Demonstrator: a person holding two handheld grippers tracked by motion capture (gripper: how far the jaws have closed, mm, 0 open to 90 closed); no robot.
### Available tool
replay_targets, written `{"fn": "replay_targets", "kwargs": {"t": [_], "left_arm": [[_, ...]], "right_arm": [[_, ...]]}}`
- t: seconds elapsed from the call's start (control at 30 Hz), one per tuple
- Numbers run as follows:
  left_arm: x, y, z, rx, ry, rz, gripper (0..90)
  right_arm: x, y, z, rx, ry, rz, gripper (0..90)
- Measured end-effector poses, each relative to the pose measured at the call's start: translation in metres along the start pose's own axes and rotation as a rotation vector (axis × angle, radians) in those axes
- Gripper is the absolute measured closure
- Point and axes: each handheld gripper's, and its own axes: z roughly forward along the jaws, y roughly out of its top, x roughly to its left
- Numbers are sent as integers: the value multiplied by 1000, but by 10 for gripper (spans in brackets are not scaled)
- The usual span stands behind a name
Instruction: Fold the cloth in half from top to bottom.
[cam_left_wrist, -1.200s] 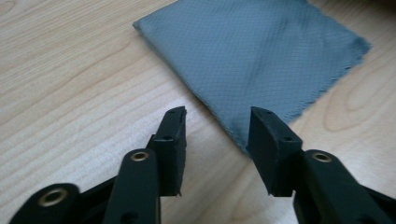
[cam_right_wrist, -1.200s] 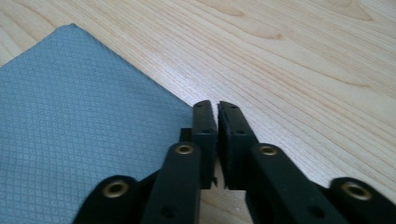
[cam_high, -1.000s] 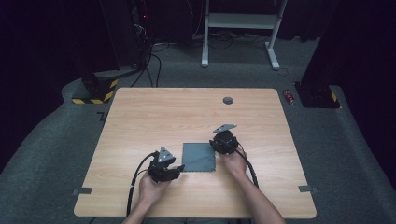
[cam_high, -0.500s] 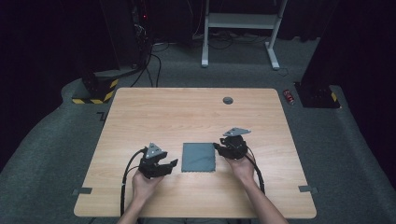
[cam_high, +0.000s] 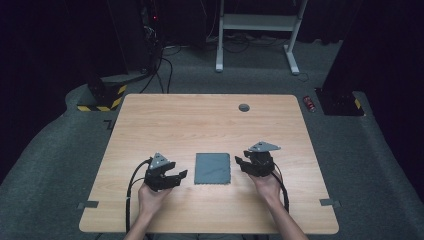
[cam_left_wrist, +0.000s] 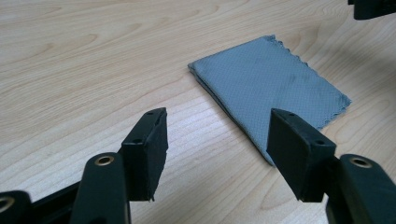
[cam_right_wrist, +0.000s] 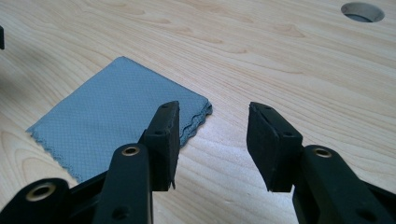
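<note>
A grey cloth (cam_high: 213, 168), folded into a small rectangle, lies flat on the wooden table (cam_high: 200, 120) near its front middle. My left gripper (cam_high: 181, 175) rests to the cloth's left, a short gap away. In the left gripper view, the left gripper (cam_left_wrist: 218, 119) has its jaws spread over bare wood, and the cloth (cam_left_wrist: 275, 84) lies just beyond. My right gripper (cam_high: 240, 164) sits off the cloth's right edge. The right gripper (cam_right_wrist: 213, 109) is spread too, beside the cloth's scalloped corner (cam_right_wrist: 116, 116). Both pairs of jaws have just been opening, with nothing between them.
A round cable hole (cam_high: 244, 107) sits near the table's far edge. Bare wood stretches around the cloth. On the floor beyond the table are a white stand (cam_high: 257, 22), cables and a small red can (cam_high: 310, 103).
Both grippers have drawn away from the cloth's sides, the left one leftward and the right one rightward, with their jaws spreading wider. The cloth stays flat in place.
</note>
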Motion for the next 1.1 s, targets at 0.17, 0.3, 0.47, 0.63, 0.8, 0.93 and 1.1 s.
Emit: {"fn": "replay_targets", "kwargs": {"t": [0.17,0.3,0.47,0.63,0.8,0.93,1.1], "left_arm": [[3,-3,-4,-9,5,-14,388],[5,-6,-8,-15,11,-21,387],[7,-7,-12,-27,15,-34,388],[7,-11,-16,-31,20,-33,386],[9,-17,-22,-37,27,-43,386],[10,-21,-26,-36,34,-42,387],[11,-25,-30,-40,39,-54,386]], "right_arm": [[0,-5,-9,-13,3,11,537],[-1,-8,-16,-31,2,11,537],[-2,-13,-23,-41,3,22,537],[-2,-18,-30,-58,4,30,537],[-3,-26,-34,-66,6,36,537],[-3,-32,-38,-67,4,53,538],[-4,-40,-42,-65,4,60,539]]}}
